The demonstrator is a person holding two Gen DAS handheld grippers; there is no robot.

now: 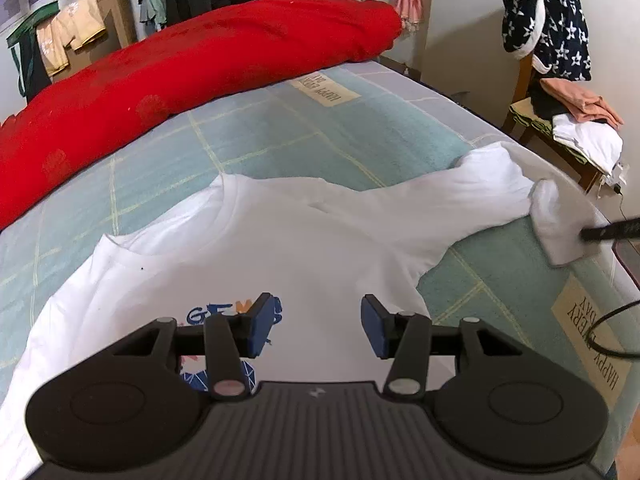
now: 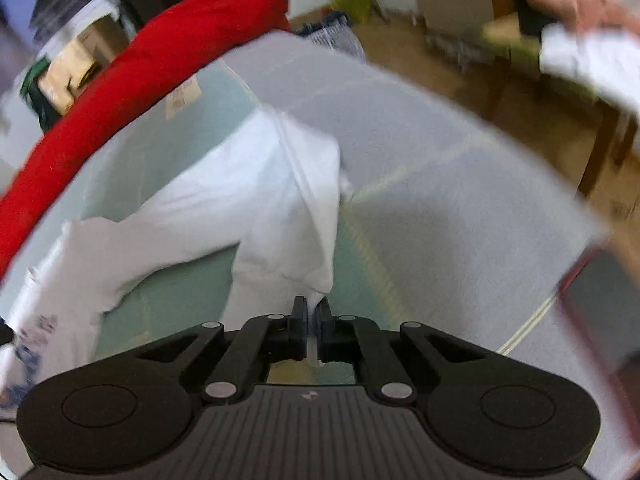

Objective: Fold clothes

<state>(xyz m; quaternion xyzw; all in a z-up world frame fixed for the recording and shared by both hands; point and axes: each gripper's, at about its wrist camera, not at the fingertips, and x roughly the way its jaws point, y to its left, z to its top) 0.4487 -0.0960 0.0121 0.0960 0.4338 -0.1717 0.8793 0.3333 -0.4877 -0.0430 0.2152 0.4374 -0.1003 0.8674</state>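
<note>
Left gripper (image 1: 316,326): held released, its blue pads spread wide above the printed chest of the shirt.
Right gripper (image 2: 311,322): clenched on the tip of a sleeve (image 2: 292,208), which is lifted off the bed.
White T-shirt (image 1: 256,248): spread flat on the green checked bedsheet (image 1: 280,128), collar away from the camera.
Red quilt (image 1: 180,60): rolled along the far edge of the bed.
Chair (image 1: 560,120): seen beside the bed, piled with clothes.

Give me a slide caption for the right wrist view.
Right gripper pinches the white T-shirt sleeve above the bed.
</note>
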